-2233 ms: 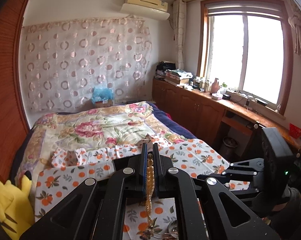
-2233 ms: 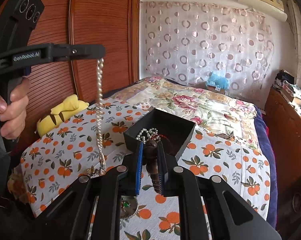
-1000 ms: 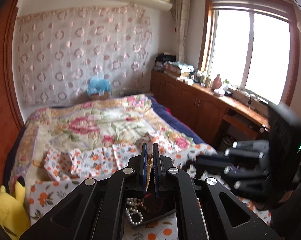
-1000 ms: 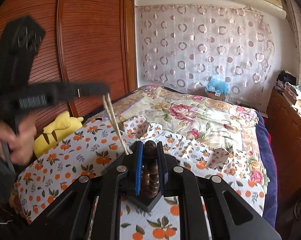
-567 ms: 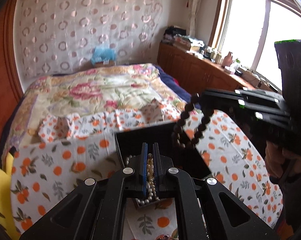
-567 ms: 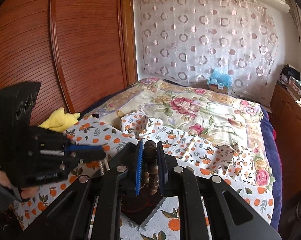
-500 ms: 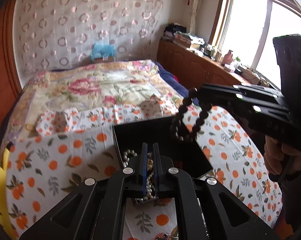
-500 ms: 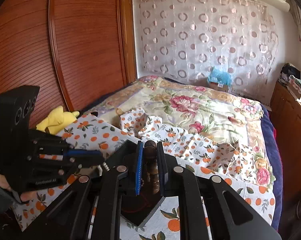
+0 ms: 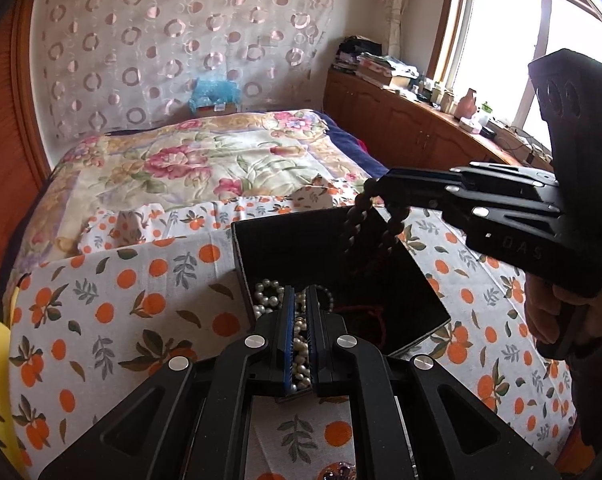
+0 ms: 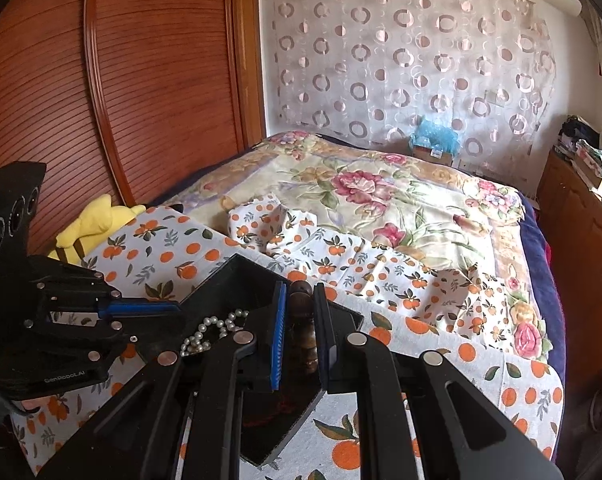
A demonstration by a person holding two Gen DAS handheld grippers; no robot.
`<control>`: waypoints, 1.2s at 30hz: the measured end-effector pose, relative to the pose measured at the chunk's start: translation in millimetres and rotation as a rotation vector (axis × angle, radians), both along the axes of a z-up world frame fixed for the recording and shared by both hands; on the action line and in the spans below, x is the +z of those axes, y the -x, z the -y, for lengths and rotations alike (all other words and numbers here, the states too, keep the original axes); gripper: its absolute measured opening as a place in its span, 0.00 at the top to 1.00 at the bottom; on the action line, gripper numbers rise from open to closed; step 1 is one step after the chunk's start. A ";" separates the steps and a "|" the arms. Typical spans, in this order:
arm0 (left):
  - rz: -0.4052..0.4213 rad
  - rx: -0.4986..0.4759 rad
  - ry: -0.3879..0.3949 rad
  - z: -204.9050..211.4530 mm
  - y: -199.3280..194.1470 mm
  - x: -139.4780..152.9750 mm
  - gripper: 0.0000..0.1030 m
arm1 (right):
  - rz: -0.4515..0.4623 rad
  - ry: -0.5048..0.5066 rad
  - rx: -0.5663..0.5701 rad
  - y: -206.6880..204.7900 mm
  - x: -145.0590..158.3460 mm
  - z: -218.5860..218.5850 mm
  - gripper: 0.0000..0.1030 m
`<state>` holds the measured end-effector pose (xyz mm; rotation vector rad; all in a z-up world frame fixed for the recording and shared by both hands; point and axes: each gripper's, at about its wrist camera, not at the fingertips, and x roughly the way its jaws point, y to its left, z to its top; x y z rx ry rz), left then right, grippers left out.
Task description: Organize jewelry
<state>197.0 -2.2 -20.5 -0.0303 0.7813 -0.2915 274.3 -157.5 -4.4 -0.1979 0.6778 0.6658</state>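
An open black box point(image 9: 405, 296) lies on the orange-print cloth point(image 9: 141, 292). My left gripper point(image 9: 297, 290) is low over its near left corner, shut on a pearl necklace point(image 9: 269, 295) whose loose end is heaped in the box. From the right, my right gripper point(image 9: 381, 185) reaches over the box, shut on a dark wooden bead bracelet point(image 9: 361, 232) that dangles into it. In the right wrist view the bracelet point(image 10: 301, 312) sits between the right gripper point(image 10: 299, 286) pads. There the left gripper point(image 10: 176, 306) is at the left, beside the pearls point(image 10: 211, 326) and the box point(image 10: 225, 268).
A floral quilt point(image 9: 189, 160) covers the bed beyond the cloth. A yellow plush toy point(image 10: 97, 220) lies at the left by the wooden wardrobe point(image 10: 101, 80). Wooden cabinets point(image 9: 401, 128) line the window side. A small shiny trinket point(image 9: 337, 473) lies on the cloth under my left gripper.
Both grippers have come down onto the box. The pearl strand, hanging free before, now piles up inside it, and the bead bracelet now dangles into the box.
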 end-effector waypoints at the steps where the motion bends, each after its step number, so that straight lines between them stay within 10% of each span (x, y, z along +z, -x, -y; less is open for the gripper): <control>1: -0.001 0.002 0.002 -0.9 0.6 -0.1 0.96 | 0.003 -0.002 -0.003 0.2 0.7 0.5 0.85; 6: 0.004 0.025 -0.015 -5.2 5.9 -0.5 0.78 | 0.007 0.007 -0.009 -0.1 1.8 1.1 0.85; 36: 0.041 0.083 -0.034 -29.0 127.1 -26.4 0.60 | -0.022 -0.013 -0.010 109.9 -29.5 21.6 0.79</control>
